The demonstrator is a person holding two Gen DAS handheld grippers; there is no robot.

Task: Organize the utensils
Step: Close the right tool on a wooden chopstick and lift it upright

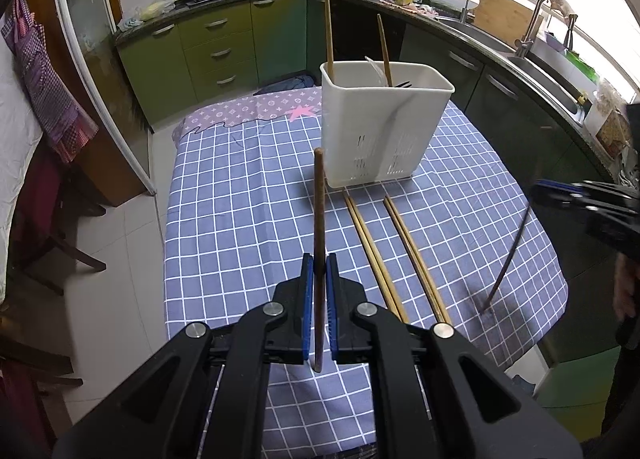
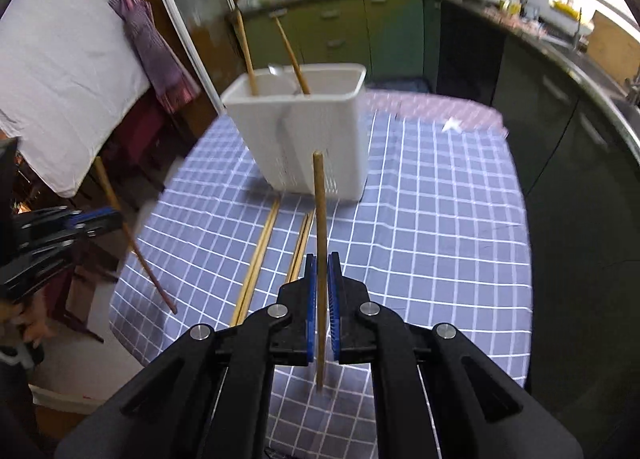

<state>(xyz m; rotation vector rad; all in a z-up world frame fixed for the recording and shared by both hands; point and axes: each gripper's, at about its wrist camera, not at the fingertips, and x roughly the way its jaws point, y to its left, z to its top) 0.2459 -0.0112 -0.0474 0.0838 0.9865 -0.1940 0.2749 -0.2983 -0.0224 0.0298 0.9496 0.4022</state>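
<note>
1. Left gripper [image 1: 319, 263]: jaws closed on a dark brown chopstick [image 1: 319, 219], pinched along its length, one end pointing toward the bin.
2. Right gripper [image 2: 322, 263]: jaws closed on a lighter chopstick [image 2: 319, 211], held the same way. That view is blurred, so the hand reads as being in motion.
3. Each gripper also shows at the edge of the other's view, its stick slanting down over the table edge.
4. White plastic bin [image 1: 424, 107] stands upright on the checked tablecloth [image 1: 240, 187], slotted low on its front wall. Inside: two wooden sticks [image 1: 329, 35] leaning up past the rim, plus dark utensil ends and something pale; cannot tell what these are.
5. Two pairs of light chopsticks [image 1: 376, 255] lie flat on the cloth, side by side just in front of the bin, not yet collected.
6. Step in hand, as judged: carrying both held chopsticks to the bin.
7. Next move calls for raising each tip above the rim, turning the stick more upright, then releasing inside.
</note>
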